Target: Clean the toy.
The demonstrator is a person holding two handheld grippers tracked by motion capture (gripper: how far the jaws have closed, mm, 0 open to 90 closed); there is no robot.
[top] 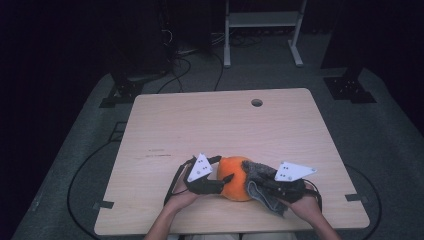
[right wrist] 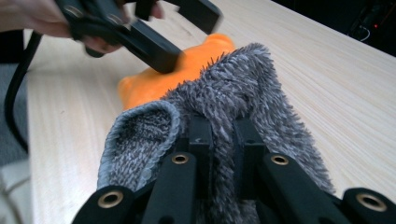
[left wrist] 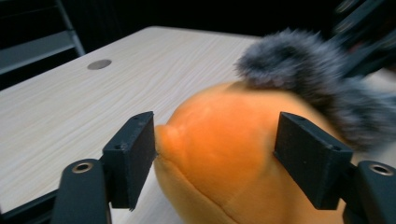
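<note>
Writing: a faint dark line of marks [top: 156, 154] lies on the table top left of the left claw; too small to read. No brand or label legible on the toy, the cloth or the claws.
Orange plush toy [top: 236, 178]: a round stuffed toy lying on the table near its front edge, between the two claws; a seam runs across its lower side in the left gripper view.
Grey fuzzy cloth [top: 260, 182]: a fleecy piece with a stitched hem, draped over the toy's right side and hanging down to the table.
Left claw [left wrist: 215, 156]: jaws apart, one on each side of the toy; the left jaw sits at the toy's surface, the right jaw stands just off it.
Right claw [right wrist: 223, 135]: jaws together, clamped on a fold of the grey cloth.
Table [top: 220, 120]: pale wood-grain top with rounded corners and a round cable hole [top: 257, 102] near the far edge.
Room: dark; grey carpet [top: 390, 150], black cables [top: 80, 170] on the floor, a white metal frame [top: 262, 30] behind the table.
</note>
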